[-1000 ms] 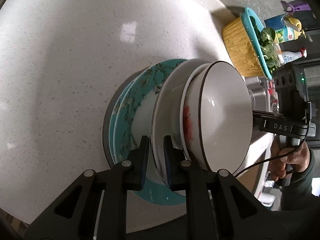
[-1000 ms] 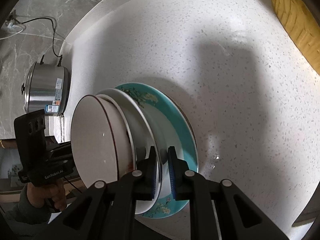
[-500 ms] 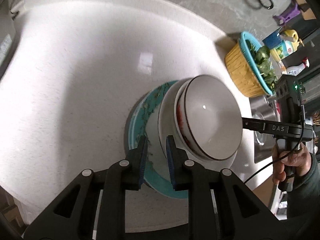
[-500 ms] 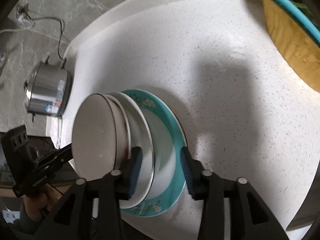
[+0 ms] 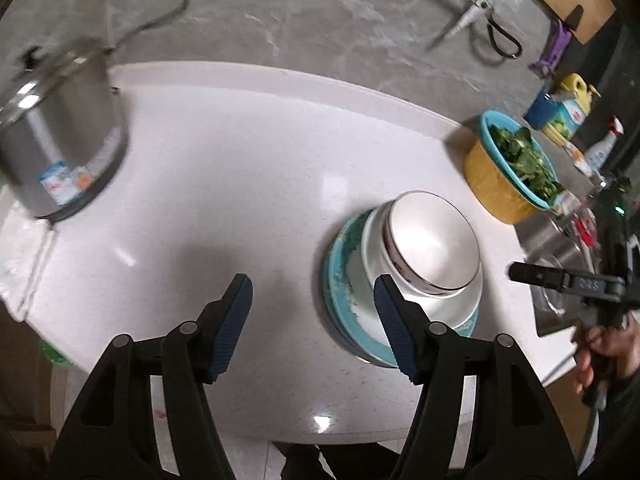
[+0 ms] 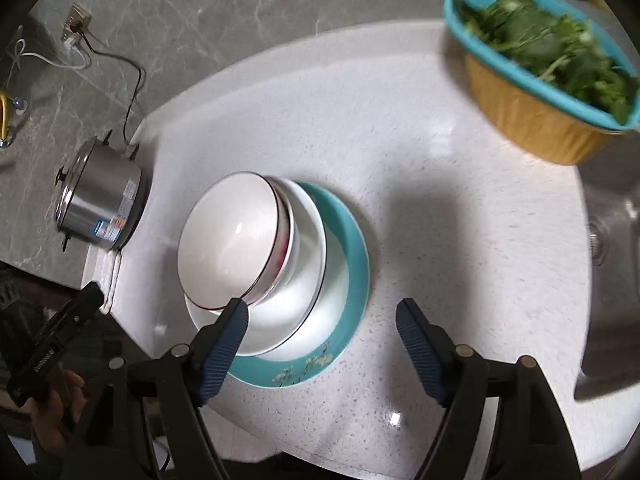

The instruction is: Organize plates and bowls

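Note:
A stack stands on the white counter (image 5: pixel 224 184): a teal flowered plate (image 6: pixel 348 292) at the bottom, a white plate (image 6: pixel 308 280) on it, and white dark-rimmed bowls (image 6: pixel 232 240) on top. The stack also shows in the left wrist view, with the teal plate (image 5: pixel 340 280) and the top bowl (image 5: pixel 432 240). My left gripper (image 5: pixel 312 288) is open and empty, raised above the counter left of the stack. My right gripper (image 6: pixel 322 316) is open and empty, raised above the stack's near edge.
A steel pot (image 5: pixel 52 152) stands at the counter's left, also in the right wrist view (image 6: pixel 100 204). A yellow and teal basket of greens (image 6: pixel 544 80) stands at the right. A sink (image 6: pixel 612 280) lies right of the counter. Scissors (image 5: pixel 480 12) hang on the wall.
Both grippers have let go of the stack's plates, opened wide and pulled back and up. The stack now rests on the counter.

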Available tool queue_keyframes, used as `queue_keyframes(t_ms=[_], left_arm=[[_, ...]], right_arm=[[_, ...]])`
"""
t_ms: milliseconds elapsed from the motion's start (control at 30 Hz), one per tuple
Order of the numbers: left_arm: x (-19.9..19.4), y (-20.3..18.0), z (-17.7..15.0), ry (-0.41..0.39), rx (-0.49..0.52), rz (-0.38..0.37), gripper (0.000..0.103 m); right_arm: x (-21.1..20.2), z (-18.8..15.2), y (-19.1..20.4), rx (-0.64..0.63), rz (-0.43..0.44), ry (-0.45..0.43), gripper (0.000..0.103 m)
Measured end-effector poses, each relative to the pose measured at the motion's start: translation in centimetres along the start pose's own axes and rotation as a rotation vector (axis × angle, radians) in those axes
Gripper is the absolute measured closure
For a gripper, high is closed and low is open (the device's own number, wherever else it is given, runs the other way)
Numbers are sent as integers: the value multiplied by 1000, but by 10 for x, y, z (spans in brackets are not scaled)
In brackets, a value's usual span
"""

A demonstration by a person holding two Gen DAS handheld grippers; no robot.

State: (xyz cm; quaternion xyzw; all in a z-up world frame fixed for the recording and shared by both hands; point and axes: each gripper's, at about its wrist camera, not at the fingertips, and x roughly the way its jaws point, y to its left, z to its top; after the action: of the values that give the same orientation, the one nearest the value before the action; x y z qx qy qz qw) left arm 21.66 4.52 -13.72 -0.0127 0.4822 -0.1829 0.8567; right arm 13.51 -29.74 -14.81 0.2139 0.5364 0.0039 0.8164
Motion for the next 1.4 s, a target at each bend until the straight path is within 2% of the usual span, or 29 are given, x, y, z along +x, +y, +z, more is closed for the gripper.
queue_keyframes(t_ms=[33,67,100,133,167,200,233,333,367,400,467,533,633,700,767,800,867,933,1033,1100,1233,1400], left_arm=[[-8,1,-1,-20,2,-2,42],[-20,-1,-1,-56,12,18,39],[-28,-3,-1,-80,23,44,21],[-42,-7,0,-124,33,74,11],[-60,-8,2,-181,23,71,6],[-76,-8,4,-230,1,64,5],[-90,-8,6,-263,-16,68,5],[-133,-8,10,-361,-99,155,2],[-142,-8,10,-373,-118,166,0],[-148,-9,8,-383,-123,165,0],[-154,-10,5,-370,-108,142,0],[-149,-20,4,-313,-93,119,0],[-135,-41,-1,-244,-114,154,0],[-125,-54,-4,-205,-134,175,0],[-115,-76,-10,-189,-119,240,0],[-117,-86,-14,-193,-105,278,0],[-121,-100,-21,-216,-100,304,0],[-126,-111,-26,-222,-115,284,0],[-130,-128,-33,-219,-122,322,0],[-134,-135,-38,-221,-128,303,0],[-140,-154,-49,-225,-124,315,0],[-144,-164,-53,-229,-128,316,0]], right_arm=[[-9,-4,4,-8,-4,-36,24],[-27,-10,13,-36,-20,-115,24],[-41,-14,23,-77,-49,-190,24],[-62,-21,37,-138,-77,-300,19],[-86,-31,52,-195,-87,-433,11],[-111,-42,65,-239,-89,-580,3],[-134,-54,75,-260,-102,-715,0],[-167,-75,91,-259,-178,-955,0],[-171,-77,94,-234,-210,-987,0],[-172,-74,96,-199,-242,-969,0],[-172,-69,99,-197,-240,-918,0],[-175,-74,101,-244,-222,-943,0],[-182,-78,99,-271,-189,-910,0],[-185,-78,95,-285,-135,-870,0],[-184,-80,94,-277,-115,-812,0],[-185,-81,92,-268,-122,-783,0],[-186,-81,88,-260,-157,-742,0],[-189,-82,85,-268,-162,-705,0],[-195,-86,83,-284,-162,-692,0],[-194,-88,83,-293,-171,-670,0],[-187,-89,82,-302,-238,-641,0],[-182,-88,80,-296,-265,-606,0]])
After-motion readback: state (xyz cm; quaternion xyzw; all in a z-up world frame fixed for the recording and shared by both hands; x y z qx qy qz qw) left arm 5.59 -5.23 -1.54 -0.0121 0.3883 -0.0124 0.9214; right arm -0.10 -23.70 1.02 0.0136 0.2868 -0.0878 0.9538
